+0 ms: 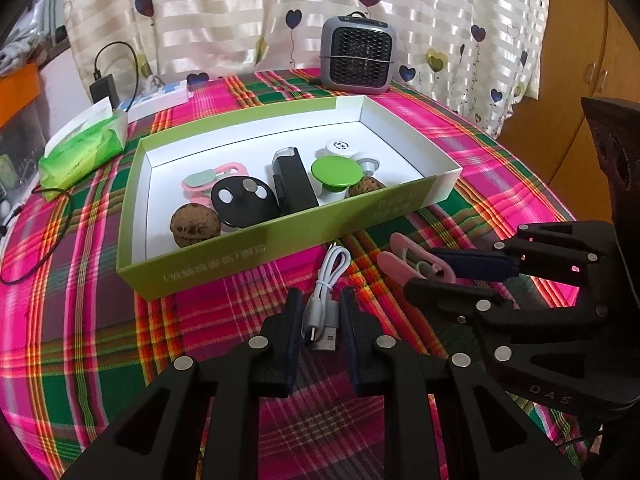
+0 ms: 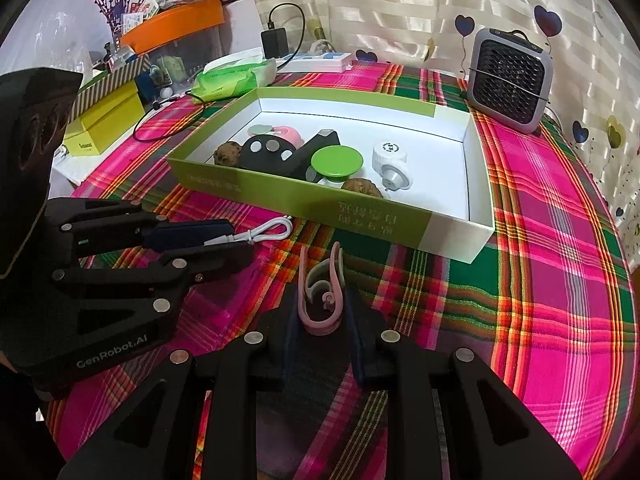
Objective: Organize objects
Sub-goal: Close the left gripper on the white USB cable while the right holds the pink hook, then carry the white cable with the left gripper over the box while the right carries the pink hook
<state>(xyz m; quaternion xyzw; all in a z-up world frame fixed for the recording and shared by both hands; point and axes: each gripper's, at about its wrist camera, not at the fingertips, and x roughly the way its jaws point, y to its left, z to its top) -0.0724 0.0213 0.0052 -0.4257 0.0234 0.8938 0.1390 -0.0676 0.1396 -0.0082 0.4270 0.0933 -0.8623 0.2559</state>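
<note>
On the plaid tablecloth, just in front of the green box [image 1: 240, 256], lies a coiled white USB cable [image 1: 326, 280]. My left gripper [image 1: 322, 300] has a pad against each side of the coil, shut on it; the right wrist view shows the cable [image 2: 264, 232] poking out past the left gripper [image 2: 240, 240]. My right gripper [image 2: 323, 296] is shut on a pink clip [image 2: 320, 328] resting on the cloth, seen also as the pink clip [image 1: 400, 260] in the right gripper [image 1: 422, 272]. The box [image 2: 280, 196] holds two walnuts, a black disc, a black block, a green-topped piece, a white bottle and another pink clip.
A grey fan heater [image 1: 358, 54] stands behind the box by the curtain. A green tissue pack [image 1: 84, 146], a white power strip [image 1: 160, 100] and a loose black cord [image 1: 52, 240] lie at the left. A yellow box [image 2: 100, 124] and clutter sit beyond the table's left edge.
</note>
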